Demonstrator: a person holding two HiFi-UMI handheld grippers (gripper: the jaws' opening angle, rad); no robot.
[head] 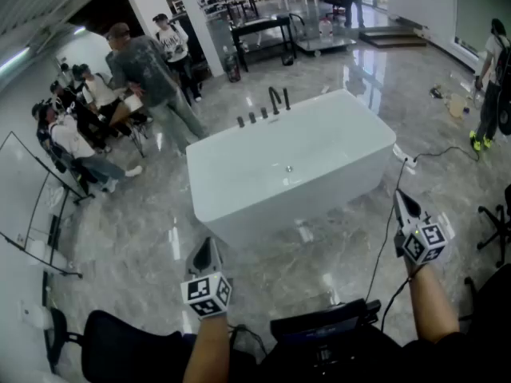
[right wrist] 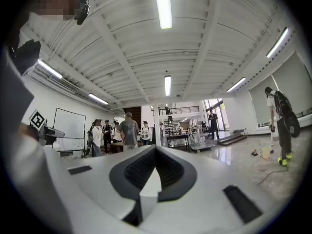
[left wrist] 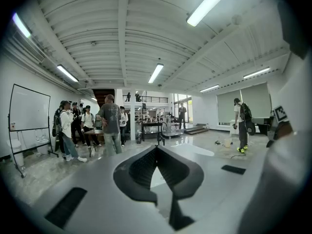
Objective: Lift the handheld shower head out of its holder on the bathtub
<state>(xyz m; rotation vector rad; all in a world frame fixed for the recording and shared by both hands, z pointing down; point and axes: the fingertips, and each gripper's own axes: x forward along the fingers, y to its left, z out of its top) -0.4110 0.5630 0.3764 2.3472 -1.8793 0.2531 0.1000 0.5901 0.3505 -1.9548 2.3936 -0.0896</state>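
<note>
A white freestanding bathtub (head: 319,170) stands on the marble floor in the head view. On its far rim are black fittings: a curved spout and the upright handheld shower head (head: 286,97) in its holder, with small knobs (head: 252,118) to their left. My left gripper (head: 206,246) is shut and empty, short of the tub's near left corner. My right gripper (head: 399,195) is shut and empty, off the tub's near right corner. The left gripper view shows its jaws (left wrist: 156,149) closed tip to tip with the tub (left wrist: 195,151) beyond. In the right gripper view its jaws (right wrist: 156,149) are closed too.
Several people (head: 144,66) stand and sit at the far left near a whiteboard (head: 24,190). A black table (head: 259,34) stands behind the tub. A cable (head: 431,154) runs over the floor at the right, where another person (head: 491,86) stands. Office chairs (head: 495,222) are at the right and lower left.
</note>
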